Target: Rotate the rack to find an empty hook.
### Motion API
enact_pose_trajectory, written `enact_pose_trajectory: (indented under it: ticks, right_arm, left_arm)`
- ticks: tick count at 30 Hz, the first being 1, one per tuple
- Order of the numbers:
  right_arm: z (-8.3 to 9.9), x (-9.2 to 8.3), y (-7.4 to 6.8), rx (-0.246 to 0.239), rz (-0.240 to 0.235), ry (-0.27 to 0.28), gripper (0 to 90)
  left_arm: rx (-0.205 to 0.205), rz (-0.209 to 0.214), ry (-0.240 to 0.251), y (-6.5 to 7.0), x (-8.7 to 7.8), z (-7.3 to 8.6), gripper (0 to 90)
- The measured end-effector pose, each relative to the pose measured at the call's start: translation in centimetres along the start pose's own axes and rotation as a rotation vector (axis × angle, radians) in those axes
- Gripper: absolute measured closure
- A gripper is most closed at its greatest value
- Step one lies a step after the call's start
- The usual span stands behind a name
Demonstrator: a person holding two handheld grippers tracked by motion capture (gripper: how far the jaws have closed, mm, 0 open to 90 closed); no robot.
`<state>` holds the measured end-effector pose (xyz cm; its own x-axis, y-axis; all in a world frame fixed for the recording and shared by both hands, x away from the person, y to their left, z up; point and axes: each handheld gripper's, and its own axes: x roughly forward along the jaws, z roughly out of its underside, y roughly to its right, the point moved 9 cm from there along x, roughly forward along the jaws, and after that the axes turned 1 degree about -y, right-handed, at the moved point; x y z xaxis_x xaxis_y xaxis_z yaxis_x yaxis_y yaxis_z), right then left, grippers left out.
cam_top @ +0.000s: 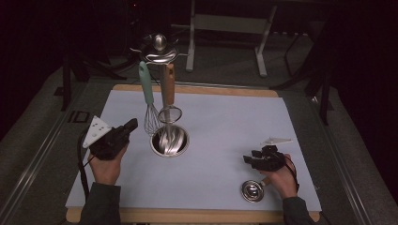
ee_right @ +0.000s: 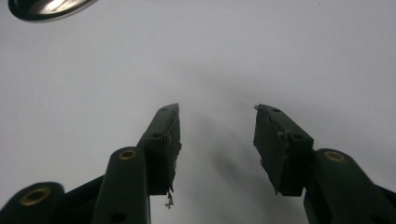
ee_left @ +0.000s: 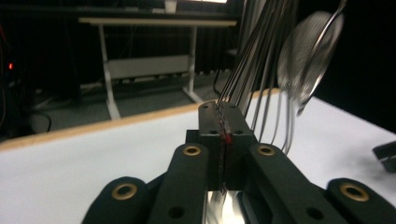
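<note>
White mat (cam_top: 225, 126) on wooden table (cam_top: 187, 90); dark room, desk frame (cam_top: 225, 28) at 12 o'clock. Cup (cam_top: 170, 140) holds whisk (cam_top: 149, 101) and strainer (cam_top: 168, 93) at centre. Left gripper (cam_top: 126, 129), at 9 o'clock, closed on nothing; right gripper (cam_top: 251, 159) open, empty. Small bowl (cam_top: 252, 191), at 5 o'clock, partly hidden by hand.

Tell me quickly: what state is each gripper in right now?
Left gripper: closed, with nothing between its jaws.
Right gripper: open, empty, over the white table.

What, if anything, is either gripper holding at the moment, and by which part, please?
Nothing is held. The left gripper has its jaws shut on nothing, beside the whisk; the right gripper hangs open above the table.
</note>
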<state>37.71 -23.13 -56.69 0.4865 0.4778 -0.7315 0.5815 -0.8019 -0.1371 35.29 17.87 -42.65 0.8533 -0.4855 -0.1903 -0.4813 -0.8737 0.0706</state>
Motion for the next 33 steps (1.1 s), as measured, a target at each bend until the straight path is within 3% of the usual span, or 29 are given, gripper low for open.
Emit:
enact_pose_trajectory:
  ticks: [12,22,33]
  right_arm:
    - [0.7,-0.4,1.0,0.034,0.009,0.006,50.7]
    - [0.9,-0.4,1.2,0.041,0.015,0.005,50.7]
    - [1.3,-0.3,1.3,0.046,0.015,-0.003,50.7]
  left_arm:
    - [-0.009,0.023,0.146,0.7,-1.1,-5.0,89.6]
    - [0.037,0.045,0.27,2.1,-1.9,-9.0,89.6]
    - [0.041,0.07,0.38,3.8,-1.9,-13.0,89.6]
